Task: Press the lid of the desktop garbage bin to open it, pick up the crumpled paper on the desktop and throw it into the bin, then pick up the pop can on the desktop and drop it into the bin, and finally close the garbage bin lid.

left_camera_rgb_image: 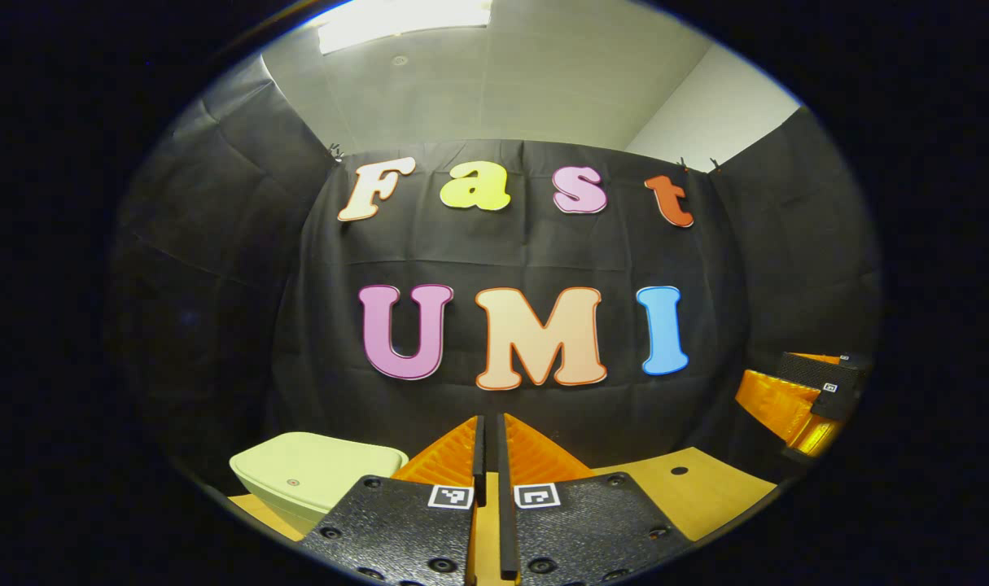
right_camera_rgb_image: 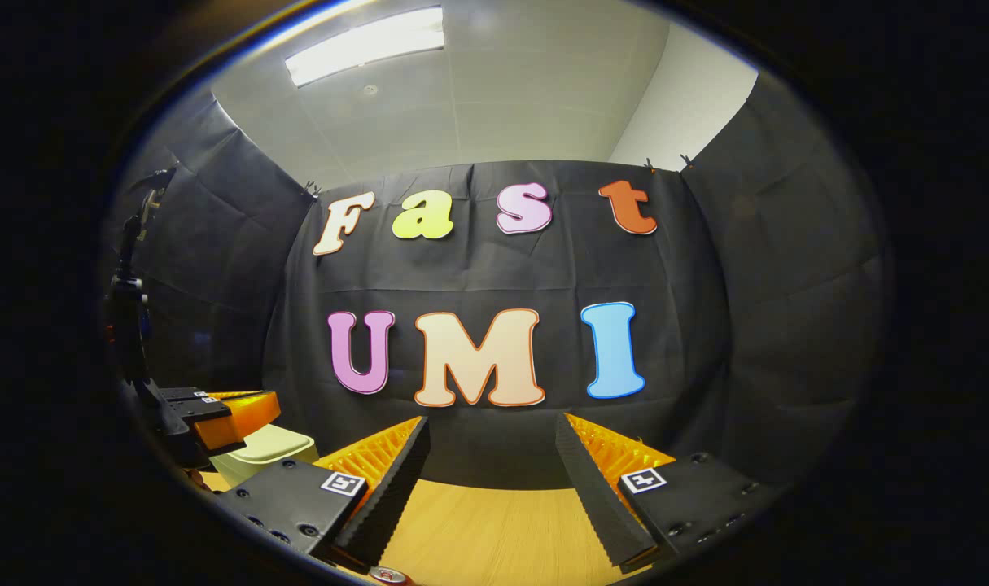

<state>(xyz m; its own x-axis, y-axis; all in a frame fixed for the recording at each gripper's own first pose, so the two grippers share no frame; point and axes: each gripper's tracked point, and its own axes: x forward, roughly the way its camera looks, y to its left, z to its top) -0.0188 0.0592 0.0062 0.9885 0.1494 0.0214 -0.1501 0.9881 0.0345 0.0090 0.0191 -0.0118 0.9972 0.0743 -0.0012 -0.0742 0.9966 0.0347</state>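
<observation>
The pale desktop bin (left_camera_rgb_image: pixel 315 476) stands at the lower left of the left gripper view, its lid lying flat on top. My left gripper (left_camera_rgb_image: pixel 490 419) is shut with nothing between its fingers, a little to the right of the bin and above the wooden table (left_camera_rgb_image: pixel 689 488). In the right gripper view my right gripper (right_camera_rgb_image: pixel 494 439) is wide open and holds nothing. The rim of the pop can (right_camera_rgb_image: pixel 392 576) peeks in at the bottom edge, just below the left finger. The bin (right_camera_rgb_image: pixel 262 452) shows at the left there, with the left gripper (right_camera_rgb_image: pixel 225 411) by it.
The right gripper (left_camera_rgb_image: pixel 820 391) shows at the far right of the left gripper view, raised above the table. Black cloth walls close the booth at the back and sides. A dark stand (right_camera_rgb_image: pixel 132 309) rises at the left edge. Bare table (right_camera_rgb_image: pixel 478 529) lies ahead of the right gripper.
</observation>
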